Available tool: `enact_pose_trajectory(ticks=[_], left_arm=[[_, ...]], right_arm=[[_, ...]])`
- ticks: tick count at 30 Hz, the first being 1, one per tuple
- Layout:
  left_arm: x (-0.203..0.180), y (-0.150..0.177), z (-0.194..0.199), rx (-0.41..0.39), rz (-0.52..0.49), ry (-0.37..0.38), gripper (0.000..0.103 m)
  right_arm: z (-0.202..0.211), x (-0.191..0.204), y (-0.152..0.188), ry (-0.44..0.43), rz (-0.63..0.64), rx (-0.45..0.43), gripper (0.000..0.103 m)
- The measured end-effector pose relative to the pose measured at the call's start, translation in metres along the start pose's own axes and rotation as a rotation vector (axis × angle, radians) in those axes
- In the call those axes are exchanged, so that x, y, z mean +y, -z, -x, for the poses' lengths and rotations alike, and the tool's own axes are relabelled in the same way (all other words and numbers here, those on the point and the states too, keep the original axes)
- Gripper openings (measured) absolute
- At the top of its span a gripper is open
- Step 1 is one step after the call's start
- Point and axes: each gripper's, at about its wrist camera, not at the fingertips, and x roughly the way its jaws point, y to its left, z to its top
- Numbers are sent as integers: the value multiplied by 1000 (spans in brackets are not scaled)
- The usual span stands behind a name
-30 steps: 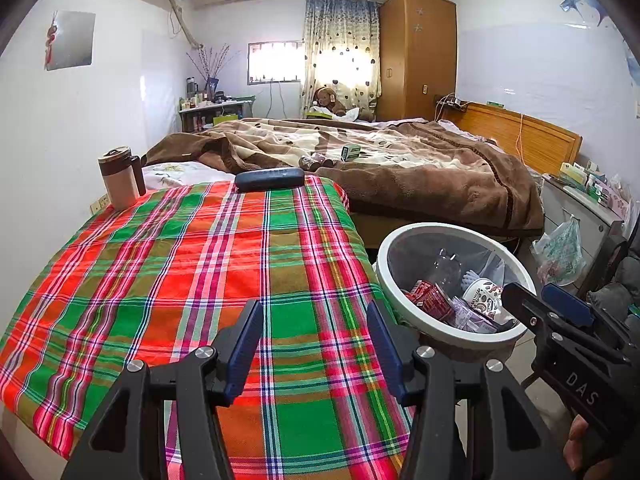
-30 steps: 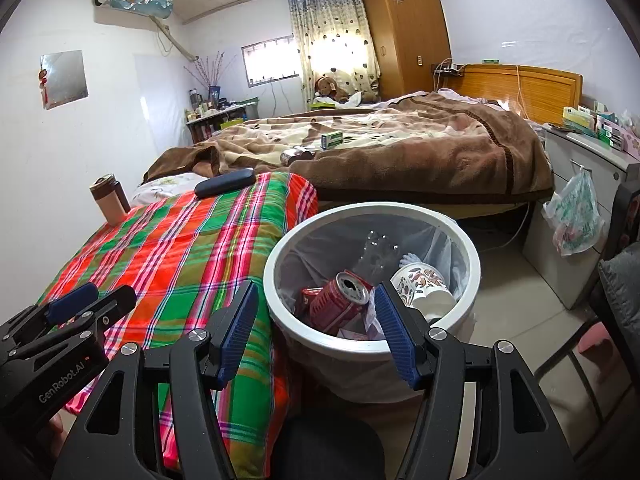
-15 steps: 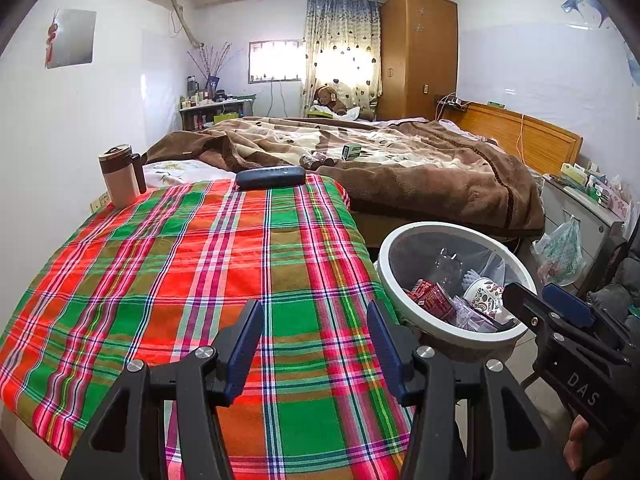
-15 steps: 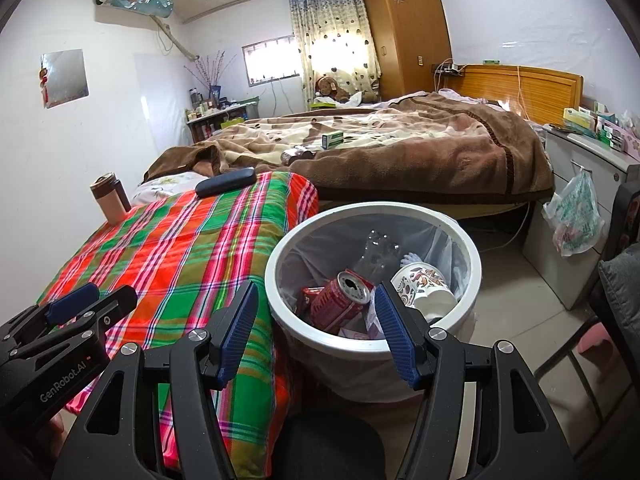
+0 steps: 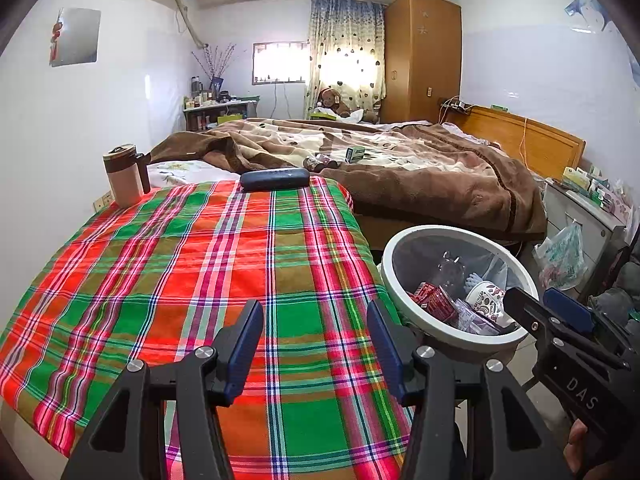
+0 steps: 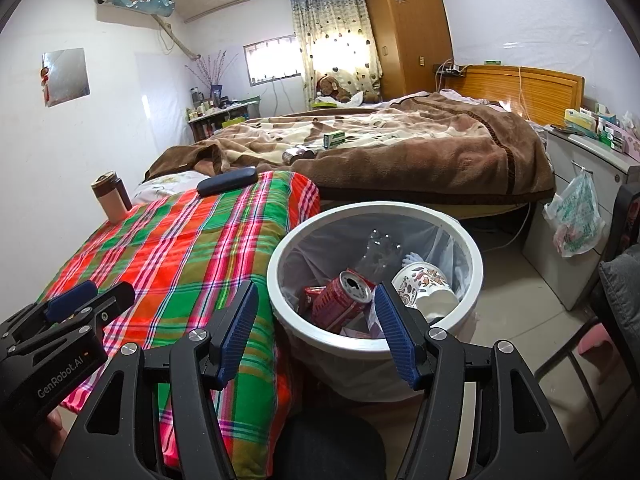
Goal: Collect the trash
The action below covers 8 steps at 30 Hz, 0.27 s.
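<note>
A white round trash bin point(image 6: 475, 252) point(image 5: 404, 308) with a clear liner stands on the floor beside the plaid-covered table point(image 5: 168, 272) point(image 6: 168, 256). Inside it lie a red soda can point(image 6: 340, 300), red wrappers point(image 5: 434, 300), a patterned paper cup point(image 6: 424, 284) point(image 5: 486, 298) and a clear bottle point(image 6: 380, 250). My left gripper point(image 5: 316, 312) hovers open over the table's near edge, nothing between its fingers. My right gripper point(image 6: 314, 300) is open in front of the bin's near rim, holding nothing.
On the table's far end stand a brown and pink tumbler point(image 5: 122, 176) and a dark blue case point(image 5: 275, 178). Behind is a bed with a brown blanket point(image 5: 420, 168) bearing a small green box point(image 6: 334, 138) and a can. A plastic bag point(image 6: 576, 216) hangs off a grey cabinet at the right.
</note>
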Motion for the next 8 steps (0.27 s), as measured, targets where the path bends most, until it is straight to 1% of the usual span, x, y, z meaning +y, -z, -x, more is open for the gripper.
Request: enact_pose_trajectory(ticks=[8], left_arm=[[1, 1, 1, 1, 4, -2, 54]], right_arm=[[0, 1, 0, -1, 1, 1, 62]])
